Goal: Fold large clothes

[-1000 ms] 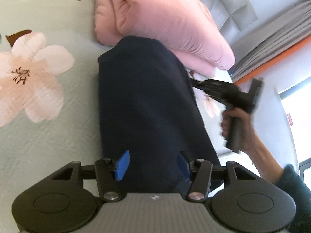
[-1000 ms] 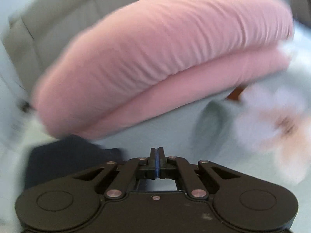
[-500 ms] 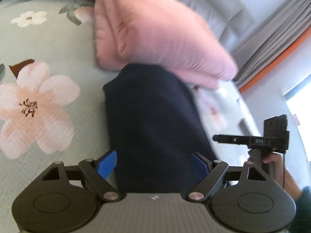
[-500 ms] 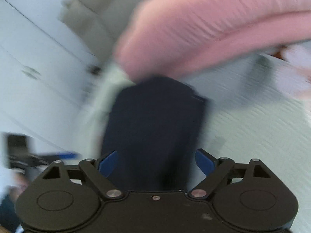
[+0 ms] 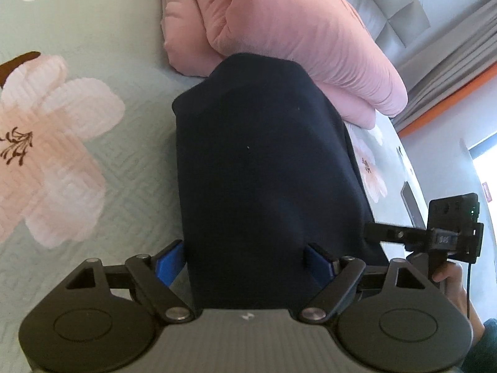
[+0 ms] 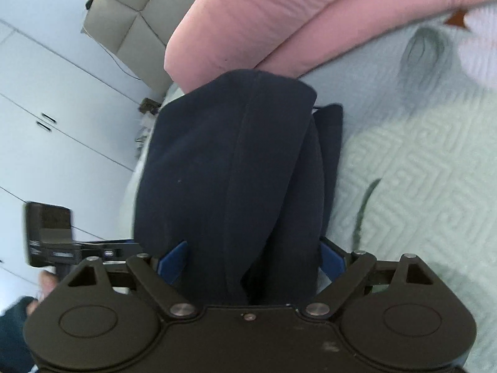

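Note:
A folded navy garment [image 5: 264,161] lies lengthwise on the green floral quilt [image 5: 124,186], its far end against a pink duvet [image 5: 295,37]. My left gripper [image 5: 243,261] stands open, its blue pads [image 5: 169,261] on either side of the garment's near end. In the right wrist view the same garment [image 6: 223,161] shows a seam and stacked layers. There my right gripper [image 6: 250,259] is spread wide open astride the near end. Whether any pad touches the cloth I cannot tell. Each gripper shows in the other's view, low at the side: the right gripper [image 5: 369,231] and the left gripper [image 6: 124,244].
The pink duvet [image 6: 279,15] is bulky and borders the garment's far end. A grey padded headboard [image 6: 130,9] and white wardrobe doors [image 6: 46,93] stand beyond the bed. Grey curtains [image 5: 450,46] hang at the right. A hand [image 5: 447,275] holds the right gripper's handle.
My right gripper went from shut, facing the pink duvet, to wide open, and swung onto the garment. My left jaws widened. Both grippers came down over the garment's near end.

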A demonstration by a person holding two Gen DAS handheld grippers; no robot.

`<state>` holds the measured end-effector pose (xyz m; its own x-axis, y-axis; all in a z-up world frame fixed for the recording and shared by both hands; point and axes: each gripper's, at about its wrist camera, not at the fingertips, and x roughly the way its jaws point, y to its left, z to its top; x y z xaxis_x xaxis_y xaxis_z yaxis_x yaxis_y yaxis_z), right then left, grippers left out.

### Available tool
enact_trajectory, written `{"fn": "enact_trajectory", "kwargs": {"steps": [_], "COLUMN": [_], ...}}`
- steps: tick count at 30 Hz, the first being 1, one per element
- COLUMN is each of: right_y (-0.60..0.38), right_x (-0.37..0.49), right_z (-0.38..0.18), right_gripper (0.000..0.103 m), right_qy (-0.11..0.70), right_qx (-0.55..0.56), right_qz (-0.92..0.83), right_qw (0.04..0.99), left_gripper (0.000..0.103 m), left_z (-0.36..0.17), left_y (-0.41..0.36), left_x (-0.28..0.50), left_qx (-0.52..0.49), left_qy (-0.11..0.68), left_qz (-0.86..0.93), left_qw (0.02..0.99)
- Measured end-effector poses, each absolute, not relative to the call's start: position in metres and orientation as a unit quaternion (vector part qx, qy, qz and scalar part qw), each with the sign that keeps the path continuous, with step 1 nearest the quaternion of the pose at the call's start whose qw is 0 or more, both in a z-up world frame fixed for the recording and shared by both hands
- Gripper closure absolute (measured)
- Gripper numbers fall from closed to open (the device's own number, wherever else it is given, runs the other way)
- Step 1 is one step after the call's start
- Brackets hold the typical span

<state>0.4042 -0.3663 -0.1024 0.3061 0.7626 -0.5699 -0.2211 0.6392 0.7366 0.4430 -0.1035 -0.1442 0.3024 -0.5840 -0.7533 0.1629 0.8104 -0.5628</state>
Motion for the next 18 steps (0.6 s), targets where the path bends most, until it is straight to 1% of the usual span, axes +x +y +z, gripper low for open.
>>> {"fn": "enact_trajectory", "kwargs": {"steps": [3,6,8,9,10,11,14,16,17,18], "right_y": [-0.366,-0.358,-0.361,-0.363,-0.363,-0.362,-0.343,-0.325,-0.323,-0.326], "right_x": [0.404,0.407,0.413,0.415,0.417,0.418,0.423,0.42,0.42,0.421], "right_z": [-0.103,-0.113,-0.125,-0.13,-0.133,-0.135,-0.138,-0.12,-0.112,-0.106], "right_gripper": [0.0,0.0,0.0,0.0,0.0,0.0,0.001,0.001,0.001,0.001], "right_qy": [0.482,0.502,0.503,0.495,0.492,0.491,0.514,0.515,0.506,0.495], "right_qx": [0.269,0.237,0.27,0.287,0.296,0.31,0.354,0.312,0.319,0.352], "right_qz": [0.335,0.317,0.314,0.318,0.321,0.323,0.36,0.358,0.368,0.38], "right_qw": [0.763,0.769,0.759,0.756,0.753,0.747,0.693,0.713,0.712,0.697], "left_gripper": [0.018,0.018,0.018,0.019,0.023,0.025,0.03,0.032,0.032,0.032], "left_z": [-0.145,-0.146,-0.15,-0.153,-0.155,-0.156,-0.149,-0.143,-0.139,-0.136], "left_y": [-0.108,-0.111,-0.108,-0.105,-0.102,-0.101,-0.102,-0.1,-0.097,-0.094], "left_x": [0.444,0.445,0.446,0.447,0.447,0.447,0.444,0.444,0.444,0.443], "left_qx": [-0.184,-0.181,-0.194,-0.208,-0.222,-0.23,-0.211,-0.216,-0.222,-0.229], "left_qy": [0.54,0.538,0.538,0.541,0.541,0.539,0.533,0.531,0.529,0.525], "left_qz": [-0.24,-0.243,-0.245,-0.246,-0.248,-0.252,-0.266,-0.271,-0.273,-0.279], "left_qw": [0.786,0.787,0.783,0.777,0.772,0.77,0.775,0.773,0.772,0.771]}}
